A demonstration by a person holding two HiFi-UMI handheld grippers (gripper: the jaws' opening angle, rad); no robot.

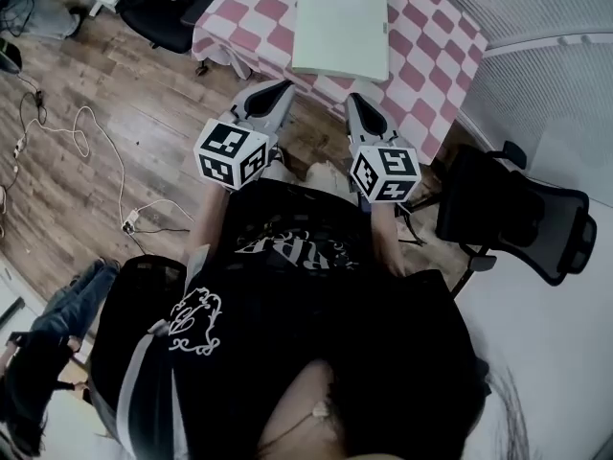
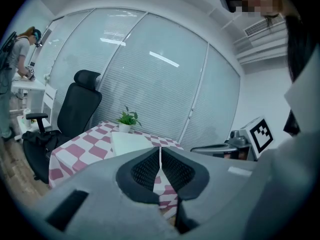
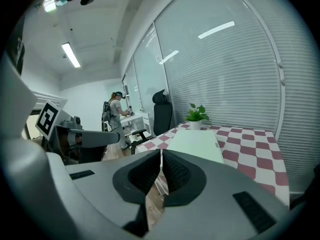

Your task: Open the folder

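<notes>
A pale, closed folder [image 1: 340, 22] lies flat on the table with the pink and white checked cloth [image 1: 431, 56]. Both grippers hover short of the table's near edge, over the wooden floor, and point toward it. My left gripper [image 1: 278, 92] is shut with nothing between its pads. My right gripper [image 1: 356, 103] is shut and empty too. In the left gripper view the jaws [image 2: 160, 156] meet in a thin line, with the folder [image 2: 131, 143] beyond them. The right gripper view shows the same: closed jaws [image 3: 161, 164] and the folder [image 3: 197, 143] ahead.
A black office chair [image 1: 517, 218] stands right of the table, another [image 1: 172, 8] at its far left. Cables [image 1: 77, 132] trail over the wooden floor. A small potted plant [image 3: 196, 115] sits at the table's far end. A person [image 3: 116, 111] works at a distant desk.
</notes>
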